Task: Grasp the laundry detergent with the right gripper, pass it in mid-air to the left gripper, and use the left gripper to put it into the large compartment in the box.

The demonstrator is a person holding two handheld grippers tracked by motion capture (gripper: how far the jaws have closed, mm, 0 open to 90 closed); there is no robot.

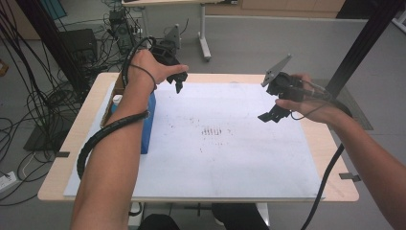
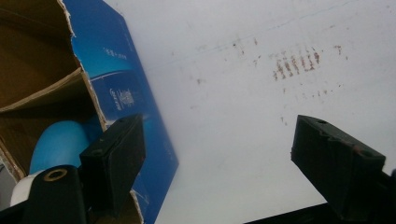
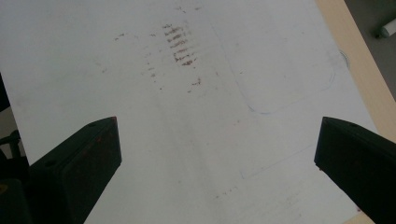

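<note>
- The blue box (image 1: 147,125) stands at the left side of the table (image 1: 91,139), its top torn open so the brown cardboard inside shows.
- Inside the box stands a blue bottle (image 2: 58,145) with a white part at its end (I see it best in my left gripper view, low in the corner).
- My left gripper (image 1: 178,85) hangs above the far left part of the white sheet (image 1: 230,158), just beyond the box and not touching it.
- Its jaws stand well apart with nothing between them; in its own view one jaw lies in front of the box's open mouth, the other over bare sheet.
- My right gripper (image 1: 269,117) hovers over the right part of the sheet, well apart from the box, jaws spread wide and empty.
- Between the two grippers the sheet carries a patch of short brown marks (image 1: 212,131) (a row of little strokes, with specks scattered round it).
- In the right gripper view a faint blue rounded outline (image 3: 285,70) is drawn on the sheet beside those marks.
</note>
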